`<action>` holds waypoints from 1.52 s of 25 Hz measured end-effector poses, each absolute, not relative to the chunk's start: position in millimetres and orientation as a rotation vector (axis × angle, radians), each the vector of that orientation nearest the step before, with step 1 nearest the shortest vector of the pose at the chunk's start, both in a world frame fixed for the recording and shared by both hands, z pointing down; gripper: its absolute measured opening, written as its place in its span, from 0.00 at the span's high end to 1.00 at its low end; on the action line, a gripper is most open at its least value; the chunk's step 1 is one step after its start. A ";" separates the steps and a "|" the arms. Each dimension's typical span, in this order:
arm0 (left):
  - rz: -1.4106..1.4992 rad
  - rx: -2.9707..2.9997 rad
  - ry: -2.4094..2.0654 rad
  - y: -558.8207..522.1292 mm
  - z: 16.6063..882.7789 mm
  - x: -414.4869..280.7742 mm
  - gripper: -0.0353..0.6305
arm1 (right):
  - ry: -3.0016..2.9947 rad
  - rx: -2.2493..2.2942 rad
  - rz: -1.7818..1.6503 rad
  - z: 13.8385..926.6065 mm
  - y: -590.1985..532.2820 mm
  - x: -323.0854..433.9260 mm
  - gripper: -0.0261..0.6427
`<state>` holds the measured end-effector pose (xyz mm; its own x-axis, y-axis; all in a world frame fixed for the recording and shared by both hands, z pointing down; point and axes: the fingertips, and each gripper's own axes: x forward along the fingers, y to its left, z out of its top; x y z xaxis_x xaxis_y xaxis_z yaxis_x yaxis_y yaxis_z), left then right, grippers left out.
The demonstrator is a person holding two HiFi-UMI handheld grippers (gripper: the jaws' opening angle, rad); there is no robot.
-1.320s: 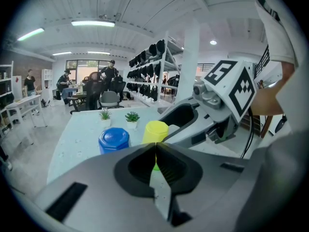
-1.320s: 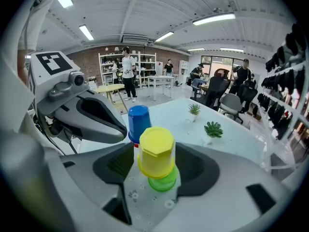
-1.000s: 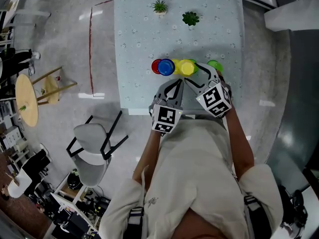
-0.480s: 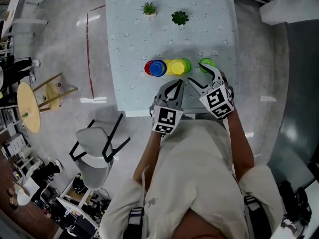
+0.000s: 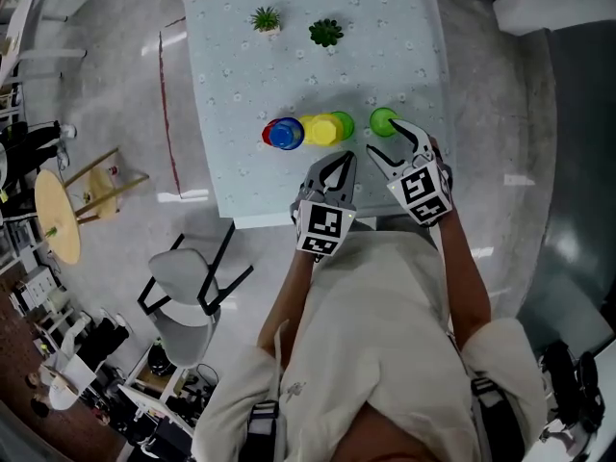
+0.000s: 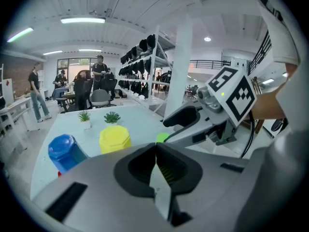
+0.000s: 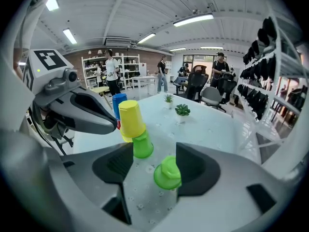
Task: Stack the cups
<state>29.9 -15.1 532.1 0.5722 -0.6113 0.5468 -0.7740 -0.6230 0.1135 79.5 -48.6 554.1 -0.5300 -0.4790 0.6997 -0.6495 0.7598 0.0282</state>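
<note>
Head view, L to R: round wooden stool [image 5: 53,205] at far left edge, grey chair [image 5: 188,292] on the floor lower left. Table [image 5: 231,85] w/ pale patterned cloth fills the upper centre, w/ two small potted plants [image 5: 265,17] near its top edge.

Cups stand upside down in a row mid-table. The red cup [image 5: 265,133] peeks out at the left of the blue cup [image 5: 286,135]. Next come the yellow cup [image 5: 316,130] and the green cup [image 5: 342,124], close against it. After a small gap, a second green cup [image 5: 384,120] stands alone to the right of the row.

Left gripper [image 5: 339,162] hangs over the front part of the table, just below the yellow cup. Its own view shows the jaws pressed together, nothing btwn them.

Right gripper [image 5: 393,141], centre-right, is just below the second green cup, jaws wide apart. In the right gripper view that cup sits btwn the jaw tips, nearer the right-hand one; can't tell if they touch.
</note>
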 end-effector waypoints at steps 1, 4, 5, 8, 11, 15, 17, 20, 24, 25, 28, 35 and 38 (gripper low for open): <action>0.674 2.463 -1.133 -15.5 534.2 32.2 0.92 | -2.232 0.840 0.309 556.5 -48.5 82.4 0.55; 0.682 2.455 -1.141 -17.2 537.0 38.8 0.92 | -2.224 0.837 0.318 563.5 -48.2 90.8 0.55; 0.685 2.449 -1.143 -17.5 537.7 40.7 0.92 | -2.222 0.835 0.322 565.5 -48.5 93.2 0.56; 0.693 2.433 -1.148 -19.7 540.2 45.4 0.92 | -2.214 0.828 0.327 571.1 -51.0 98.9 0.56; 0.708 2.417 -1.155 -22.1 543.9 49.5 0.92 | -2.209 0.819 0.329 577.1 -54.7 102.6 0.56; 0.712 2.405 -1.164 -25.6 546.1 57.3 0.92 | -2.211 0.808 0.330 584.2 -59.4 107.2 0.56; 0.719 2.396 -1.169 -26.1 549.6 60.1 0.92 | -2.209 0.797 0.332 589.0 -60.9 109.0 0.56; 0.726 2.388 -1.177 -28.7 553.4 63.0 0.92 | -2.200 0.777 0.326 598.1 -62.8 111.3 0.56; 0.734 2.379 -1.183 -31.7 558.0 64.4 0.92 | -2.193 0.748 0.319 608.7 -65.8 110.9 0.57; 0.735 2.376 -1.181 -31.8 559.1 65.0 0.92 | -2.190 0.743 0.319 610.7 -66.2 110.8 0.57; 0.735 2.374 -1.173 -31.3 561.3 67.2 0.92 | -2.186 0.735 0.320 614.2 -67.0 110.2 0.57; 0.737 2.395 -1.149 -33.3 561.2 70.0 0.92 | -2.182 0.742 0.314 618.1 -69.4 110.2 0.62; 0.737 2.405 -1.140 -32.6 559.7 69.5 0.92 | -2.178 0.741 0.309 617.3 -67.3 110.5 0.62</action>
